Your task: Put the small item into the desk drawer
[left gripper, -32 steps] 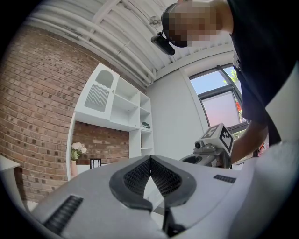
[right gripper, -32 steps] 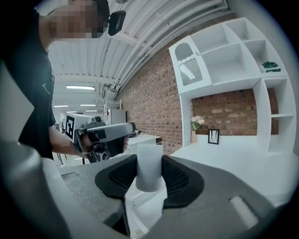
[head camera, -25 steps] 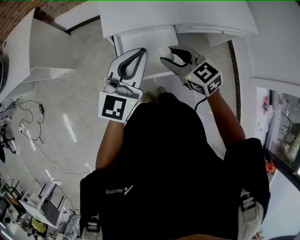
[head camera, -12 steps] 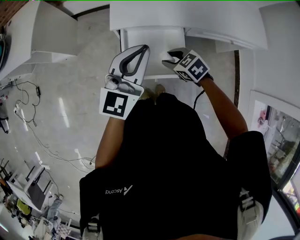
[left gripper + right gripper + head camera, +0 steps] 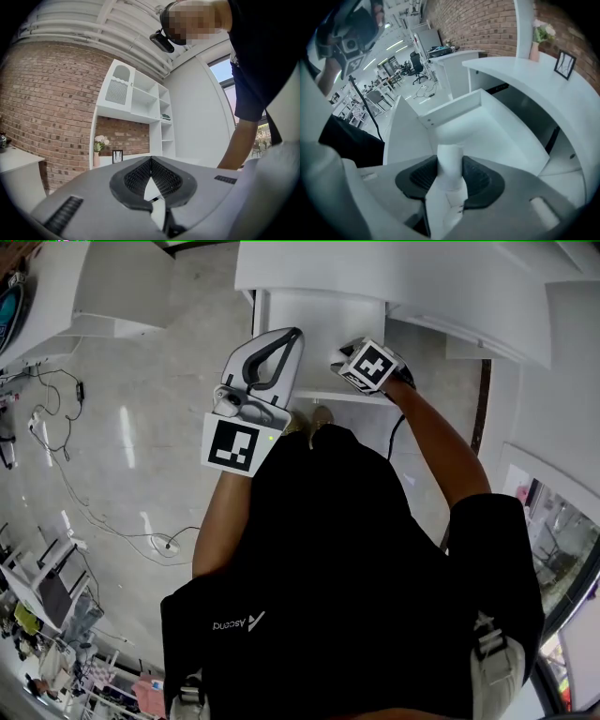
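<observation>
We've swung our right gripper over the open drawer, clamping the white cylinder for release; left gripper idles, jaws together.

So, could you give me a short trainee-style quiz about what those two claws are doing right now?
1. True or false: the left claw carries something.
2. What does the right claw grip? A) a small white cylinder B) a red rubber ball C) a black pen
3. Fill in: the right claw hangs above the open white desk ____.
Key: 1 false, it is shut and empty. 2 A. 3 drawer.
</observation>
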### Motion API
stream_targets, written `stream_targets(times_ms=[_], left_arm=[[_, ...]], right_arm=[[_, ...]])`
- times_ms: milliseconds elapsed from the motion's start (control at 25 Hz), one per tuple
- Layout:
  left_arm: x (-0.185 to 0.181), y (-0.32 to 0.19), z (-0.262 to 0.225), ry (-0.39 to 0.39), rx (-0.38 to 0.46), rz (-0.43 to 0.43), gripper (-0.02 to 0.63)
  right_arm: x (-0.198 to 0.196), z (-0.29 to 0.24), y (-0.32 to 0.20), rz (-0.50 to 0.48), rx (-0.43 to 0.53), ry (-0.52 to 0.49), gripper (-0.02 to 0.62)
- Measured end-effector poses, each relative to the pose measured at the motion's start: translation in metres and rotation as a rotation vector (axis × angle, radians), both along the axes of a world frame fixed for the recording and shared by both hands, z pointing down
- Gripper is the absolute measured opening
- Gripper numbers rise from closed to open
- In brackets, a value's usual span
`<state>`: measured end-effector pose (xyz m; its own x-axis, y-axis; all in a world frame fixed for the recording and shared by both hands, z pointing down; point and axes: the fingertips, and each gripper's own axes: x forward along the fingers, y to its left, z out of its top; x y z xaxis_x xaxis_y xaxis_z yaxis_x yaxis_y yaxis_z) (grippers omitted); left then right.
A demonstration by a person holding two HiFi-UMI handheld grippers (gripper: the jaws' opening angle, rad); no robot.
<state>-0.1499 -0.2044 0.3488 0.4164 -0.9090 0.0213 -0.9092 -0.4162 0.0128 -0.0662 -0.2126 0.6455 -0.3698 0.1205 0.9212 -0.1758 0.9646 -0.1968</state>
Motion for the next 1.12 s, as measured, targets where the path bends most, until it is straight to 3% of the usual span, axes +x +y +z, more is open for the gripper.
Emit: stream_targets(times_ms=[440, 1120], left_arm=[[-0.002, -0.022, 0.006, 0.003, 0.0, -0.044, -0.002], [-0.022, -0.011, 0.024, -0.039, -0.068, -0.103, -0.002]], right_arm=[[0.0, 0.06, -0.001, -0.047, -0.057, 0.109, 0.164], [-0.003, 0.123, 0.011, -0.097, -0.107, 0.208, 0.166]])
